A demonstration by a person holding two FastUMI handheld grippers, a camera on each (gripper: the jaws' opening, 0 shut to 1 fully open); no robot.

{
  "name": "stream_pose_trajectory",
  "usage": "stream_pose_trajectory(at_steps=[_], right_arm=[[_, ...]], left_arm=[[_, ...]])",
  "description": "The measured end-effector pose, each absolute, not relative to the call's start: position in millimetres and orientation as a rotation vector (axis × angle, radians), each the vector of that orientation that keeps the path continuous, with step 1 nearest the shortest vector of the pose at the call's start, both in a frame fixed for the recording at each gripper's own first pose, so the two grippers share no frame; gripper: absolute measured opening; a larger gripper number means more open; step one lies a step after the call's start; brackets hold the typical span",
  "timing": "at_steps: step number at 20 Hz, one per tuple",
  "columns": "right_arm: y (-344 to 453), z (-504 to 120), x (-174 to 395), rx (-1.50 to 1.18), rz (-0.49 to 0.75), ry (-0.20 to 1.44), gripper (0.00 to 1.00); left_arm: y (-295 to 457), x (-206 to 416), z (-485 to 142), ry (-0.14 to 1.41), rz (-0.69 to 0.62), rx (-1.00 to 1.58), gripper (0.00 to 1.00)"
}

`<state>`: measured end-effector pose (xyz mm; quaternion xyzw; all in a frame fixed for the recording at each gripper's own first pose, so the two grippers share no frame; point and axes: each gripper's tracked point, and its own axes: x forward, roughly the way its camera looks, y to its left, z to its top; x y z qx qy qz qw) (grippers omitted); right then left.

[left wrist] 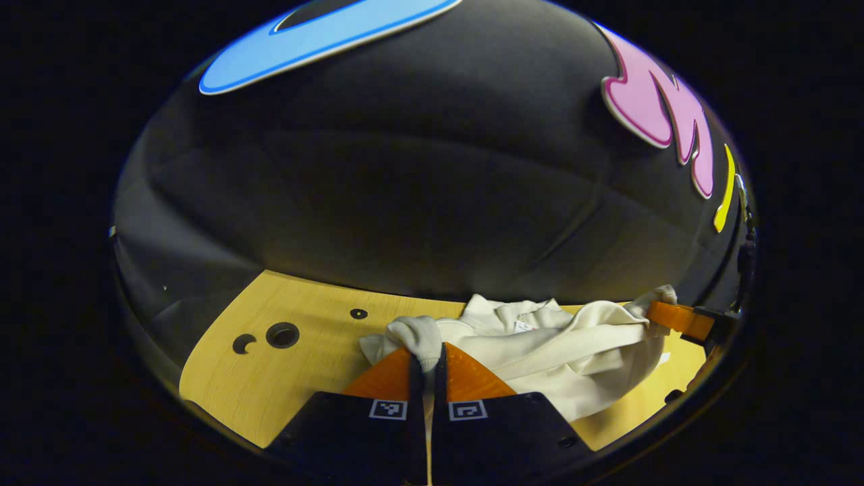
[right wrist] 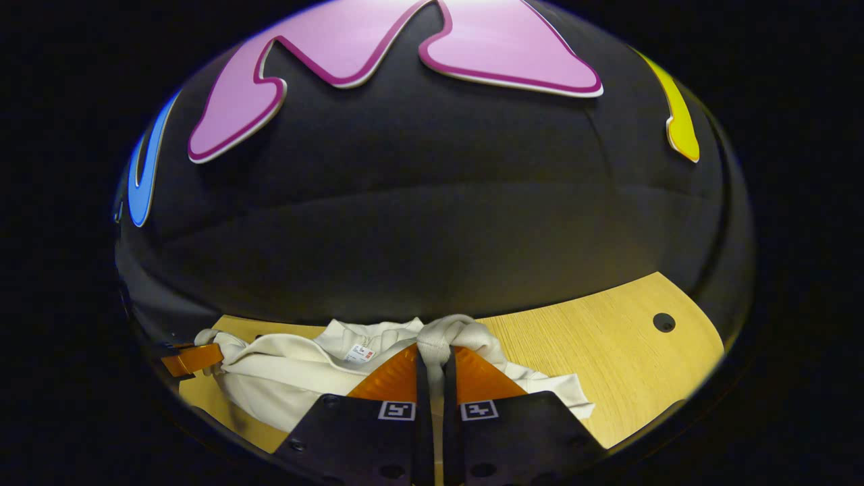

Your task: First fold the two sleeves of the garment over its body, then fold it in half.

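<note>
Your garment [left wrist: 553,344], a cream sweatshirt, lies bunched near the back edge of the worktop [left wrist: 270,378], its neck opening and label facing up and its body rumpled, not spread flat. Your left gripper [left wrist: 427,361] has its fingers closed almost together on a wad of the cloth, which bulges above the tips. Your right gripper [right wrist: 435,364] pinches another bunched wad the same way; in the left gripper view it holds the far end of the garment toward the worktop's right edge.

The risk I judge greatest is that each pinch holds more than one layer: if you carry the fold over now, the body could drag along with the sleeve and the fold would come out crooked. The grips are shallow at the fingertips, so a sharp pull may let the fabric slip free. The garment also sits close to the back edge, where a push could bunch it against the booth's wall [left wrist: 432,189].
</note>
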<state>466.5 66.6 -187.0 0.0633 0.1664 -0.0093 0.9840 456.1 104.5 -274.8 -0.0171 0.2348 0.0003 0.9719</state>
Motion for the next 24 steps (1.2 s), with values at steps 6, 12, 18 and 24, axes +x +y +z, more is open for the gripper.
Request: stream_pose_trajectory(at_steps=[6, 12, 18, 24], right_arm=[[70.1, -236.6, 486.6, 0.204, -0.021, 0.390, 0.37], [59.9, -207.5, 463.8, 0.093, 0.006, 0.288, 0.99], [40.2, -168.5, 417.1, 0.177, 0.008, 0.269, 0.99], [12.2, -120.6, 339.4, 0.091, 0.022, 0.248, 0.98]], left_arm=[[107.1, 489.1, -284.7, 0.403, 0.034, 0.124, 0.40], [109.1, 466.6, -250.7, 0.314, 0.072, 0.028, 1.00], [91.0, 411.4, -175.7, 0.220, 0.058, 0.078, 1.00], [62.7, 315.6, -99.0, 0.139, 0.074, 0.058, 1.00]])
